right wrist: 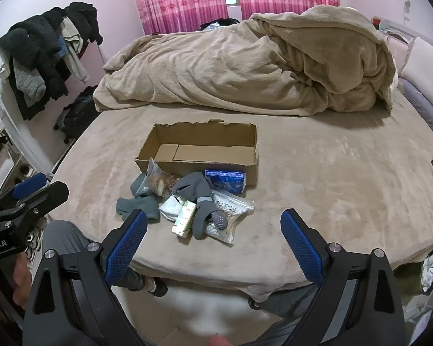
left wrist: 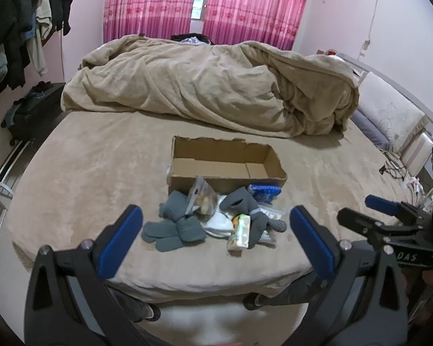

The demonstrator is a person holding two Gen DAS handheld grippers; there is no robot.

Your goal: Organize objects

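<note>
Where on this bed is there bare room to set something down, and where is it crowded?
Free: the sheet right of the cardboard box, the strip left of the box, and the box's own empty floor. Crowded: the pile of socks, packets and bags against the box's near wall, and the heaped duvet behind.

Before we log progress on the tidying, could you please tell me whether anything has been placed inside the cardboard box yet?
No, the cardboard box shows only its bare floor, with the pile of socks and packets lying on the bed in front of it.
</note>
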